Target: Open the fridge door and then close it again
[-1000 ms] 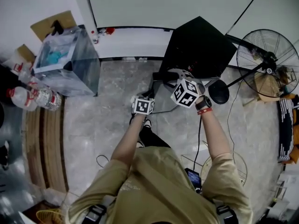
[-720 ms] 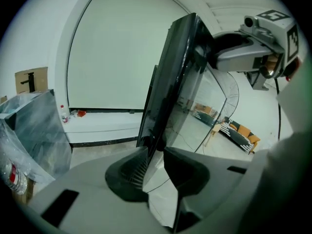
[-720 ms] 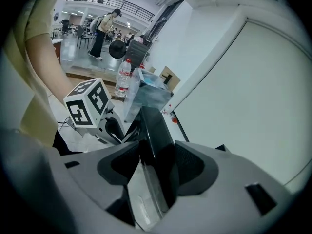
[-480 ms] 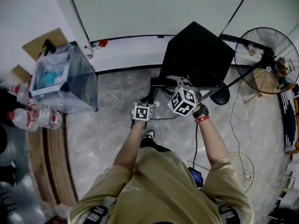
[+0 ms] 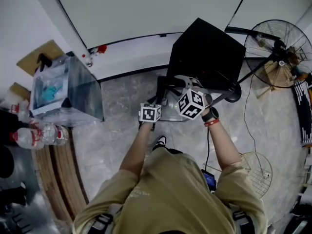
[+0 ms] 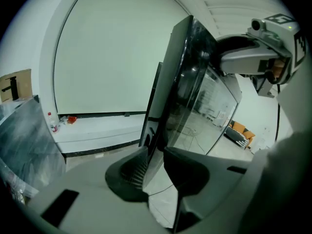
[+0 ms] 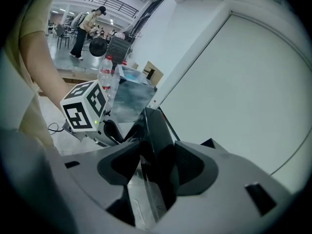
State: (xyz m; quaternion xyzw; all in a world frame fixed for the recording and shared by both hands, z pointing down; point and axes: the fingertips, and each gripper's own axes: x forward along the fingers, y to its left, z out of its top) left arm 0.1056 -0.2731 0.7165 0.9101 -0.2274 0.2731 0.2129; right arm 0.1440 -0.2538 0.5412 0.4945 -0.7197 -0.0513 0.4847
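Left tongs (image 6: 155, 152): jaws partly closed and clamped on the glass panel of the fridge door (image 6: 195, 87), with the ribbed pad on one face and the other pad on the opposite face. Right tongs (image 7: 157, 150): jaws set wider and clamped on the thicker black frame of the same door, which fills the gap between the pads. In the left gripper view the right tongs sit higher up the door, near its top edge. In the right gripper view the left tongs' marker cube (image 7: 84, 106) shows just past the door, on its far side. In the head view both arms reach forward side by side, with the two cubes close together over the door. The door is open, swung out from the front of the fridge (image 5: 207, 52) towards the person. The fridge is a black cabinet standing on the grey marbled floor (image 5: 112, 145), with its back to a low white ledge (image 5: 131, 50) under the wall. A clear box (image 5: 68, 89) stands well apart on the person's left, with water bottles (image 5: 36, 135) lying just beside it. A standing fan (image 5: 278, 52) is near the fridge on the person's right, and its pole slants down towards the fridge's front corner. A loose wire fan guard (image 5: 253, 172) lies on the floor by the person's right elbow.
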